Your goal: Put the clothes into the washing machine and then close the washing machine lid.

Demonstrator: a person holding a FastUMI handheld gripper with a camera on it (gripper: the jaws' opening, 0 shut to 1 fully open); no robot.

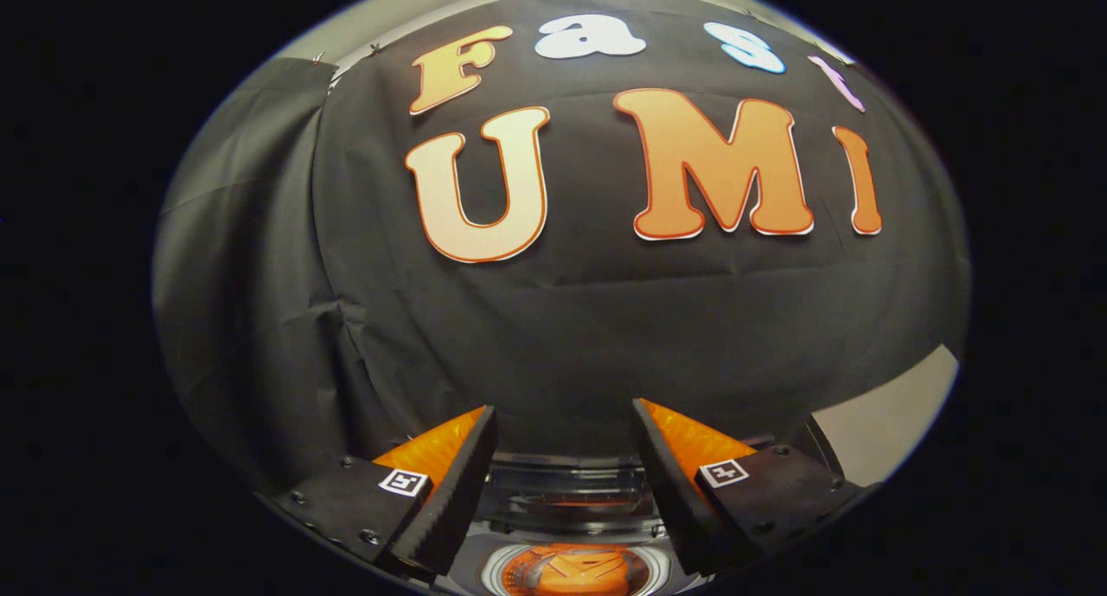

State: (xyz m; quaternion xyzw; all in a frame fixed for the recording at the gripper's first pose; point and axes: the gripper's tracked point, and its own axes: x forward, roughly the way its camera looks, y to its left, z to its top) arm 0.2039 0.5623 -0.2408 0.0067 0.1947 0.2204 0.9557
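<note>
A: Two fingers spread wide, gap between them bare. Gripper [564,407] released, gripping nothing. Starting left: left finger [458,483], angled inward, touching nothing.

B: Copy. Moving to the middle?

A: Low down between the fingers: washer [484,570], viewed from above. Round drum [664,572] open at the top, with something orange bunched inside.

B: Cloth [578,576], already in?

A: Probably, judging by the colour and the crumpled shape. Too little on show to swear to it. Just beyond the drum: clear lid [566,492], seemingly raised and standing behind the opening. Not yet closed, then.

B: Handling notes?

A: For the cloth: light, soft, floppy, no risk of breakage. Best pinched at a raised fold near the middle, if any more tucking in proves necessary. Worth watching for loose ends draping over the rim and fouling the lid.

B: And the lid?

A: Stiff, light, slick plastic by the look of things. Poor candidate for a pinch. Better nudged at the top edge and tipped forward onto the drum, gently, since hinged parts that small can pop off.

B: Finishing right?

A: Right finger [670,483], mirroring the left, also touching nothing. Past that, pale surface [882,432], off task. Black wall [562,319] behind everything.
</note>
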